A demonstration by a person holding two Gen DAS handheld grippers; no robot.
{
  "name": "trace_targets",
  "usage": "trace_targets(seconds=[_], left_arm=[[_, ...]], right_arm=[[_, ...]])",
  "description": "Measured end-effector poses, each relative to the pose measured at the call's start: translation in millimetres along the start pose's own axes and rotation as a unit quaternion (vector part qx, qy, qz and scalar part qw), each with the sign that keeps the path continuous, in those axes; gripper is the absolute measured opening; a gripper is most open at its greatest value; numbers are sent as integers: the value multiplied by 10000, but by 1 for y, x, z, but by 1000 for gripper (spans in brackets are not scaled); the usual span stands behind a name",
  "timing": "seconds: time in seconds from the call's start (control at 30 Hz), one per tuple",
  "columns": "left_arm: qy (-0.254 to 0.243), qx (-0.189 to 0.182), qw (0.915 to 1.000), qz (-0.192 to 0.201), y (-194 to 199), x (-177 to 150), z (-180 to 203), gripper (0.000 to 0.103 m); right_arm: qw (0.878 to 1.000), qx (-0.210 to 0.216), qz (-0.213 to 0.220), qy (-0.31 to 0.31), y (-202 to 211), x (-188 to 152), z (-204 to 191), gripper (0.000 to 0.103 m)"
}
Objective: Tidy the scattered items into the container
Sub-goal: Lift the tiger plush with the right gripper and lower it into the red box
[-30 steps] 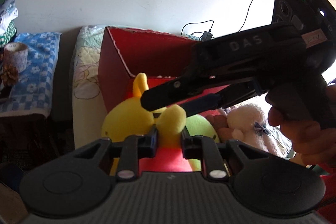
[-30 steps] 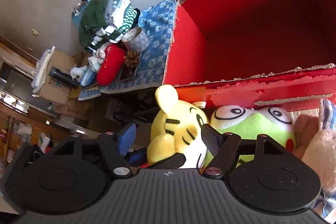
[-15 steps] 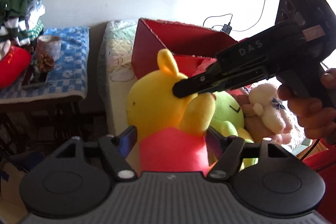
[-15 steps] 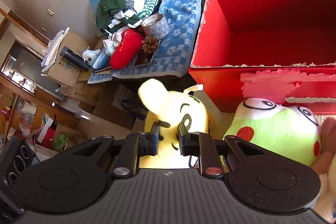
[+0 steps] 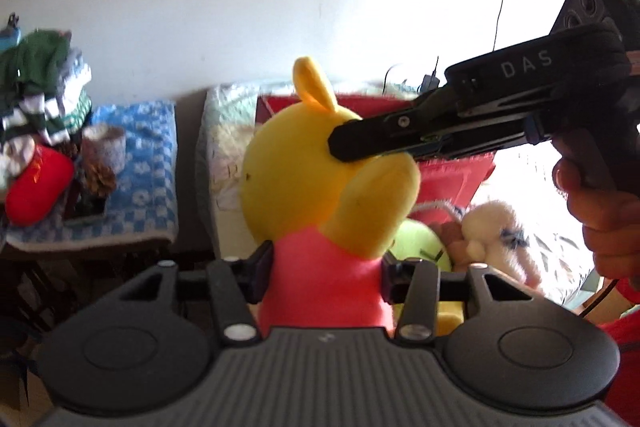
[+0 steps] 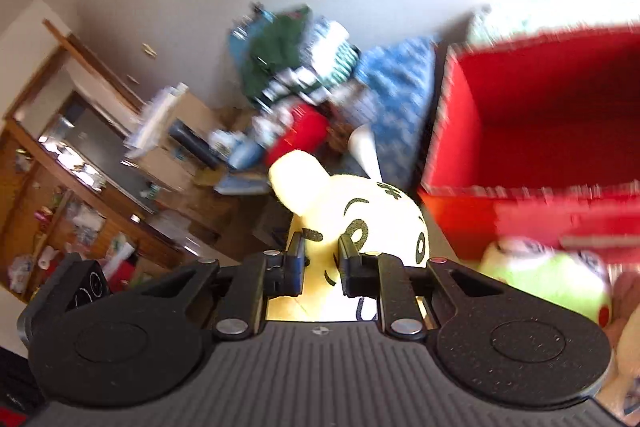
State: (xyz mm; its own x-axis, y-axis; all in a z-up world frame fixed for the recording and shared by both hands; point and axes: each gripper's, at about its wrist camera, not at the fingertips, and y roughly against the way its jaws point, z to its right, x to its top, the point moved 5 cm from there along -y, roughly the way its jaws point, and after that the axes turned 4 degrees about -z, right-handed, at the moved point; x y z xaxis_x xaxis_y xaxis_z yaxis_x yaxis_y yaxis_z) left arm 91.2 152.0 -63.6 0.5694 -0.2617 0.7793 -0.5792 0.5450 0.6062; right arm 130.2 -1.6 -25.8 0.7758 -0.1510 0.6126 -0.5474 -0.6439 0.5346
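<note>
Since the earlier frames, the yellow plush tiger (image 5: 316, 179) is seen raised off the bedding, its head now level with the rim of the red box (image 6: 536, 131) in the left wrist view. It is held at two places: the left gripper (image 5: 326, 275) is closed partway against the pink torso, and the right gripper (image 6: 322, 259) is pinched narrowly on the side of the head. A half second ago the left fingers stood wide of the torso; now they press it. The lift suggests a carry toward the box, whose red floor, as far as shown, is bare. The green frog plush (image 6: 548, 283) and the cream plush (image 5: 492, 227) are left outside, beside the box.
</note>
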Motion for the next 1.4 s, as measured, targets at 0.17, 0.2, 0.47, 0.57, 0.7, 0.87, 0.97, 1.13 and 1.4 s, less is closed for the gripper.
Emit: trace_targets(seconds=[0.17, 0.2, 0.47, 0.57, 0.7, 0.87, 0.97, 1.13, 1.4], left_arm=[[-475, 224, 9965, 647, -9, 66, 13, 50], [-546, 302, 9957, 684, -23, 79, 16, 50], [-627, 832, 9941, 283, -147, 121, 30, 50], [-628, 1144, 9914, -22, -184, 110, 26, 50], [-418, 1188, 9916, -308, -201, 98, 20, 51], [-85, 981, 9937, -535, -205, 88, 17, 50], [-38, 736, 9954, -615, -202, 88, 20, 50], [-367, 679, 9909, -1105, -217, 85, 23, 53], [-918, 1066, 9837, -1117, -203, 87, 38, 59]], right_arm=[[9944, -333, 681, 741, 31, 55, -7, 18], [9918, -505, 775, 883, 33, 67, -3, 18], [9791, -1482, 703, 1205, -3, 111, 70, 18], [9811, -1462, 512, 1161, -26, 106, 95, 18], [9835, -1392, 261, 1122, -50, 98, 122, 17], [9880, -1158, 16, 1021, -41, 90, 115, 18], [9909, -1068, -99, 812, -27, 91, 110, 18], [9862, -1442, -707, 413, -48, 88, 127, 18], [9773, -1614, -1312, -394, -111, 95, 169, 19]])
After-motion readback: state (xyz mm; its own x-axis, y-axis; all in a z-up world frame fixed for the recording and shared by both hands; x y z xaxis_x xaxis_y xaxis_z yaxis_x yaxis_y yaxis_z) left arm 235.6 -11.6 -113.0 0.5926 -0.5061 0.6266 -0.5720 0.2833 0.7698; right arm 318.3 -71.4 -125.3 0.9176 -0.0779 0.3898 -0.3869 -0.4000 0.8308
